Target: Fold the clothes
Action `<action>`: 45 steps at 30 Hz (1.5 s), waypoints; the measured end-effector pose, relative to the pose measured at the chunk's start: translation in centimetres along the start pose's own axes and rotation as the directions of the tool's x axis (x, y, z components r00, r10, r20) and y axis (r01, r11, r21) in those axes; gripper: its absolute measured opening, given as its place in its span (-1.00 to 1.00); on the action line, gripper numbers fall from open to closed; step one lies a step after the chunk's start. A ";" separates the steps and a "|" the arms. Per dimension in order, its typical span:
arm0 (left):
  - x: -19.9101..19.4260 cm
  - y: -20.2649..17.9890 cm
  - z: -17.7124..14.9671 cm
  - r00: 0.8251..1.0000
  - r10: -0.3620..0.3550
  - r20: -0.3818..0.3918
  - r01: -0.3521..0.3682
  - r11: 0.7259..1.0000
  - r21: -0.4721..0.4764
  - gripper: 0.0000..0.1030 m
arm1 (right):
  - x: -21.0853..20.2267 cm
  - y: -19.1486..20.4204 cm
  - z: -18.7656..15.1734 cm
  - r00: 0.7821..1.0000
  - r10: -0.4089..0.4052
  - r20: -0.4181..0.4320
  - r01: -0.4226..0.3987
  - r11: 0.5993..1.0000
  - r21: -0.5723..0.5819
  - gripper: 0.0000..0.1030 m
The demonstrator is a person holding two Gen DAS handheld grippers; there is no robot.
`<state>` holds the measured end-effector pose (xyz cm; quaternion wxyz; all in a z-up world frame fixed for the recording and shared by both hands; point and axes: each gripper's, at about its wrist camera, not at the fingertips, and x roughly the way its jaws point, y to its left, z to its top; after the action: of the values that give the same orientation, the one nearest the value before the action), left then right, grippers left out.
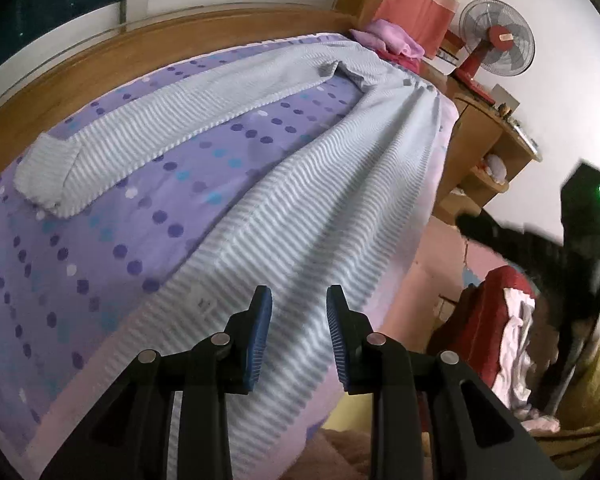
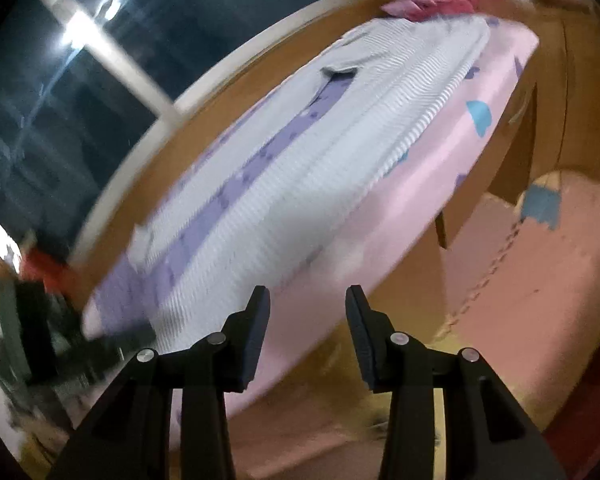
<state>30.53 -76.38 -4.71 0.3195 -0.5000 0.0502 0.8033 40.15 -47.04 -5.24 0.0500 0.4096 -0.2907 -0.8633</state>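
We have the striped garment [image 1: 300, 184] spread flat on the bed [image 1: 100, 240], body along its near edge, one sleeve [image 1: 140, 136] stretched out, ready for folding. Our left gripper [image 1: 299, 336] and right gripper [image 2: 307, 332] stand part-open, holding nothing.

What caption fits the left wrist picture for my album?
Open left gripper above striped trousers spread on a dotted purple bedsheet.
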 end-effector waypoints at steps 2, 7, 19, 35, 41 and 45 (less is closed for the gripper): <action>0.8 0.1 0.8 1.000 -0.015 0.001 0.015 1.000 0.012 -0.45 | 1.0 -0.9 1.7 1.000 -0.003 0.018 0.003 0.999 0.040 -0.24; 3.1 0.3 3.6 0.996 -0.084 0.018 0.084 0.996 0.018 -0.45 | 2.9 -1.8 4.6 0.998 -0.062 0.020 0.061 0.997 0.054 -0.24; 6.6 -0.6 5.5 0.989 -0.143 -0.048 0.146 0.987 0.066 -0.45 | 6.2 -1.5 7.1 0.983 -0.182 0.037 0.182 0.983 0.016 -0.24; 7.2 -0.6 5.5 0.990 -0.128 -0.053 0.131 0.990 0.059 -0.45 | 2.9 -2.8 6.7 0.946 -0.297 0.129 0.296 0.955 0.024 -0.98; 7.1 -0.6 5.1 0.991 -0.124 -0.051 0.127 0.990 0.061 -0.44 | 3.9 -4.3 5.6 0.934 -0.350 0.074 0.349 0.937 0.029 -0.98; 6.3 -0.3 5.1 0.993 -0.109 -0.040 0.111 0.992 0.064 -0.44 | 4.1 -3.5 5.4 0.917 -0.388 0.095 0.394 0.918 -0.056 -0.98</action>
<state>24.90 -71.23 -7.40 0.3786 -0.5057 0.0548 0.7732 34.02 -43.00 -7.24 -0.1202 0.4217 -0.1728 -0.8820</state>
